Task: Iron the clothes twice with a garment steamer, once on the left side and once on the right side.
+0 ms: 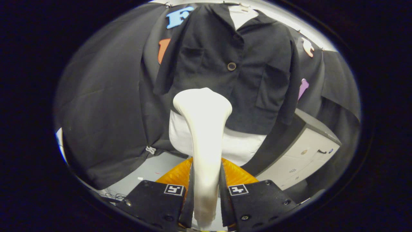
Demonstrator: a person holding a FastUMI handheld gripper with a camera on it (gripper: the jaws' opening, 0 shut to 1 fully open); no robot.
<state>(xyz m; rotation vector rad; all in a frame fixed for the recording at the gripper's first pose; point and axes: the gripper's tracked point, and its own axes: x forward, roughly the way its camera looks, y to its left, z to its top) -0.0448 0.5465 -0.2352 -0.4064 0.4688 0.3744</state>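
A dark short-sleeved jacket (231, 74) with a round button hangs over a white garment (239, 145) on the booth's black cloth wall, straight ahead of me. My gripper (206, 190) is shut on the white handle of the garment steamer (203, 129). The steamer's wide head rises from between the fingers and stands in front of the jacket's lower hem, a little left of the button line. Whether the head touches the fabric I cannot tell.
A white cabinet (305, 154) with a dark top stands to the right of the hanging clothes. Black cloth (106, 112) drapes to the left of the jacket. A pale floor (151, 167) shows below the cloth, with an orange shape (175, 175) just behind the fingers.
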